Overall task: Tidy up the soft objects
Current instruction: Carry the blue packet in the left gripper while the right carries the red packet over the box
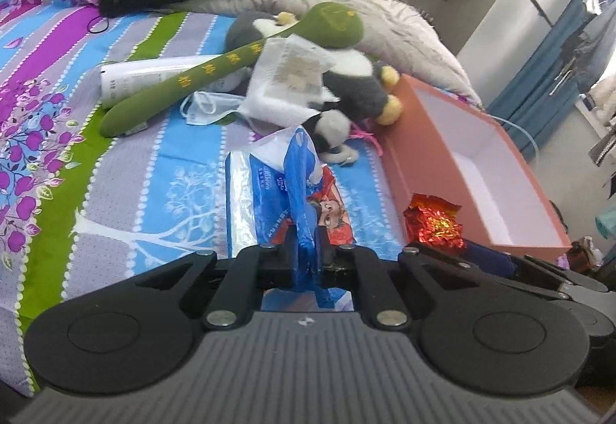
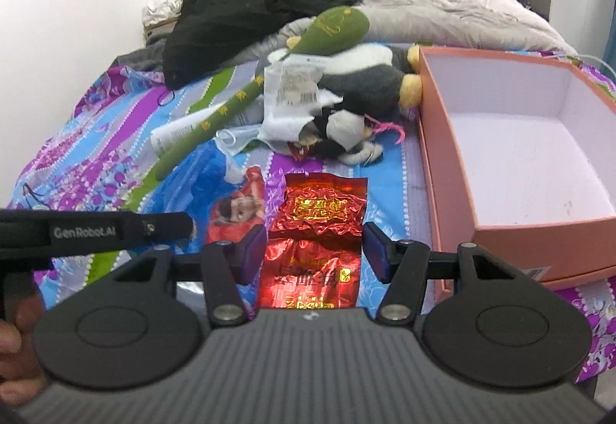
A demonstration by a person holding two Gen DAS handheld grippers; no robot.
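On the bed [image 1: 127, 170], with its striped floral sheet, the left tool [image 1: 306, 254] is clamped tight on a fold of the blue plastic bag [image 1: 296, 170], a pinch on the thin film that suits lifting something so limp. The bag rises from the jaws toward 12 o'clock in the left wrist view, its printed red picture hanging just past 1 o'clock. The right tool [image 2: 313, 251] has its jaws standing about half apart, with the red foil packet [image 2: 319, 227] between the blue pads; the left pad meets the foil's edge, while I cannot tell whether the right one presses on it, so a firm hold is uncertain. That crinkled packet also shows in the left view at 3 o'clock of the bag. The open pink box [image 2: 500, 139] sits at 2 o'clock from the right tool, just beside the packet, empty and mouth up, most likely the place meant to receive the loose things. Beyond, at 12 o'clock, a grey and white plush toy [image 2: 369, 85] lies in a heap with a green plush stick [image 2: 246, 97] slanting across it and a white tagged cloth [image 2: 292, 100] draped on top, all still unsorted. Both held pieces look ready to go toward the box, in my judgement.
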